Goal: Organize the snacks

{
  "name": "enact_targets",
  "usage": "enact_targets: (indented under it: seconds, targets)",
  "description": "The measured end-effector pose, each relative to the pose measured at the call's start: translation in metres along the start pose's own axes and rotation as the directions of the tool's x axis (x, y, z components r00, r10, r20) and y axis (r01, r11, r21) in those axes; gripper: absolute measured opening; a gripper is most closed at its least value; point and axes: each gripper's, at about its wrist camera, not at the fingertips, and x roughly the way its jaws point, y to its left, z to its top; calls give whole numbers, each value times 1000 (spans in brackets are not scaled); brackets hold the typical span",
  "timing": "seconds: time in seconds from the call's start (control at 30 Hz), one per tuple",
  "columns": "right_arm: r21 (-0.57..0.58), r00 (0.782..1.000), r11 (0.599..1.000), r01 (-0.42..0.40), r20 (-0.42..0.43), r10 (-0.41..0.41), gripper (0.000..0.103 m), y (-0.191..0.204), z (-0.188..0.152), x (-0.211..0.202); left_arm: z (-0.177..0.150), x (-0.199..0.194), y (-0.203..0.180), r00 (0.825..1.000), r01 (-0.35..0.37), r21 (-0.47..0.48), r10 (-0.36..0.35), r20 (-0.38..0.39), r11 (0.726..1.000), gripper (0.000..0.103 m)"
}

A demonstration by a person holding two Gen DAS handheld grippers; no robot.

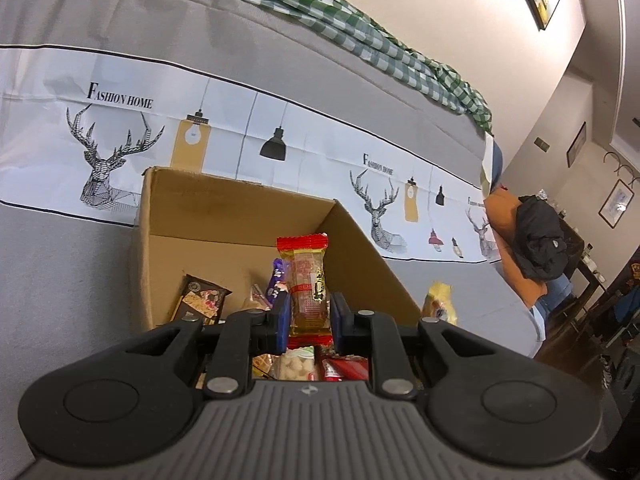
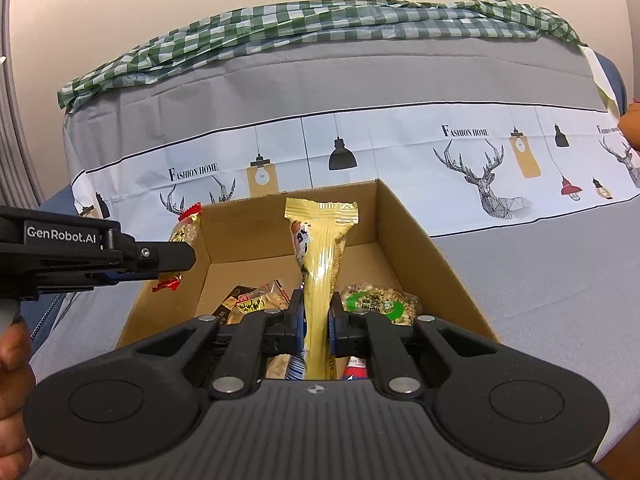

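Observation:
An open cardboard box (image 1: pixel 240 220) (image 2: pixel 408 224) sits on a grey cover and holds several snack packets. My left gripper (image 1: pixel 309 316) is shut on an amber snack bar with red ends (image 1: pixel 307 280), held upright over the box's near edge. In the right wrist view the left gripper (image 2: pixel 176 258) comes in from the left with that bar (image 2: pixel 185 232) beside the box's left wall. My right gripper (image 2: pixel 316 320) is shut on a gold wrapped snack (image 2: pixel 322 256), upright above the box.
A brown packet (image 1: pixel 200 300), a purple packet (image 1: pixel 278 276) and a round green-labelled nut cake (image 2: pixel 378 304) lie in the box. A yellow packet (image 1: pixel 440 300) lies right of the box. A deer-print cloth (image 2: pixel 400 160) and a green checked cloth (image 2: pixel 320 28) cover the sofa behind.

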Motion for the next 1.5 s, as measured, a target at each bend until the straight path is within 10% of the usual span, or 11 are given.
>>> enact_targets:
  seconds: [0.5, 0.73, 0.97, 1.23, 1.5]
  targets:
    - [17, 1000, 1000, 4, -31, -3, 65, -4, 0, 0, -6, -16, -6, 999, -17, 44, 16, 28, 999, 66]
    - [58, 998, 997, 57, -12, -57, 101, -16, 3, -15, -10, -62, -7, 978, -197, 6, 197, 65, 980, 80]
    - [43, 995, 996, 76, -62, -73, 102, -24, -1, -37, -46, -91, -17, 946, -323, -59, 322, -22, 945, 103]
    - [-30, 984, 993, 112, -140, -115, 102, -5, -27, -72, -101, -66, -26, 926, -339, 21, 338, -172, 941, 103]
    - [-78, 975, 988, 134, -169, -146, 102, 2, -30, -52, -99, -61, -13, 922, -354, 15, 352, -162, 935, 103]
